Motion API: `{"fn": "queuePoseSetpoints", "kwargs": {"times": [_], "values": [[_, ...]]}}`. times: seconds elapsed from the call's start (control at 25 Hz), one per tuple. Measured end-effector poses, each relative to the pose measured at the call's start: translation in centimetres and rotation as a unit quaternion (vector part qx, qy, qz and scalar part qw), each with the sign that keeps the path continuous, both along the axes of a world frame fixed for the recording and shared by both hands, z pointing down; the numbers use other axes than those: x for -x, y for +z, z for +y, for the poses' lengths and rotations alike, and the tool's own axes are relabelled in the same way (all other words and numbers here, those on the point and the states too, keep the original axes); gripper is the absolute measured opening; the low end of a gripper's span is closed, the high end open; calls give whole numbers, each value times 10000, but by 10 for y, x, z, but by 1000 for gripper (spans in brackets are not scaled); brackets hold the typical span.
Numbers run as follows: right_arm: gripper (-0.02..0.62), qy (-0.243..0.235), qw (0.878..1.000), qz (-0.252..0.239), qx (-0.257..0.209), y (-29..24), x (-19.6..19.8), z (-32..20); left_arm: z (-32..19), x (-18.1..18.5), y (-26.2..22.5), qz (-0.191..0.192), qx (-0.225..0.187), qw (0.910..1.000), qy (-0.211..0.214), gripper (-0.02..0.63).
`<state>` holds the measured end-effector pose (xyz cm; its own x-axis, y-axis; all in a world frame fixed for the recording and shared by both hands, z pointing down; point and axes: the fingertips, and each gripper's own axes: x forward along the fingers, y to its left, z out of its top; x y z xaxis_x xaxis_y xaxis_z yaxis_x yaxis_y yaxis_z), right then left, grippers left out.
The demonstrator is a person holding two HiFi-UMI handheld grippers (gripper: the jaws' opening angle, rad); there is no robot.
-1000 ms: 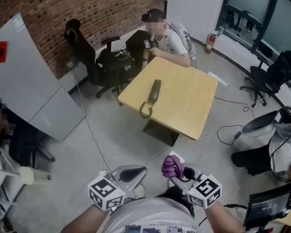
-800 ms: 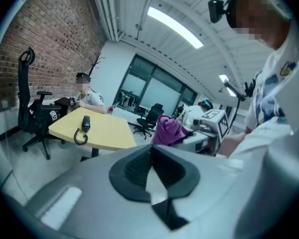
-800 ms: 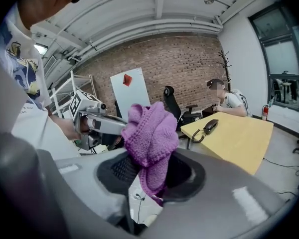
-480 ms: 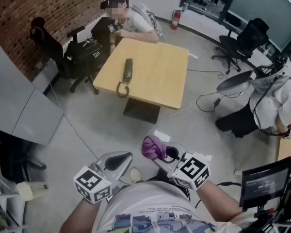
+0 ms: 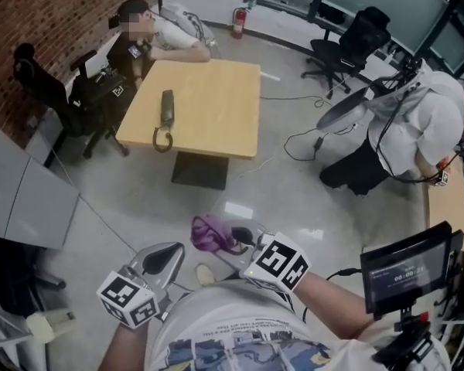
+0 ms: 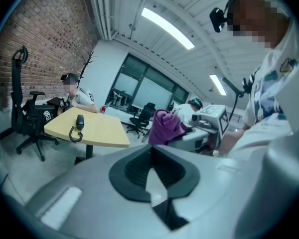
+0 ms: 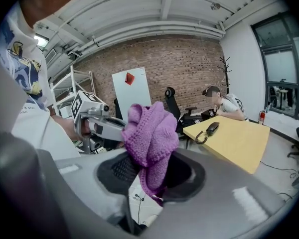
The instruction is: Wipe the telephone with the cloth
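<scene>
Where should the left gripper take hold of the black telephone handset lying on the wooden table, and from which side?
Probably at mid-length, from above, jaws across its narrow width: the black telephone handset lies flat on the wooden table, and the coiled cord loops off its near end.

Open floor (image 5: 240, 184) reaches the wooden table's (image 5: 224, 91) near and right edges. A seated person (image 5: 170, 39) leans over its far edge; black chairs (image 5: 46, 91) crowd its left side, nearest the telephone (image 5: 167, 107).
</scene>
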<state>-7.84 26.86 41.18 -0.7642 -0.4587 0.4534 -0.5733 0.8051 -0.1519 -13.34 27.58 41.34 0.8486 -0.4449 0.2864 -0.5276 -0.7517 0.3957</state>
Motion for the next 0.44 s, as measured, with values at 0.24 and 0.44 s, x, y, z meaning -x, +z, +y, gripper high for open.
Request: {"fn": "queuePoseSetpoints", "kwargs": {"times": [0.24, 0.44], "values": [[121, -24, 10000, 16, -10, 0, 4, -1, -1, 1, 5, -16, 44, 10000, 33, 3], [121, -165, 9998, -8, 58, 2, 12, 3, -1, 9, 9, 33, 197, 9996, -180, 3]]}}
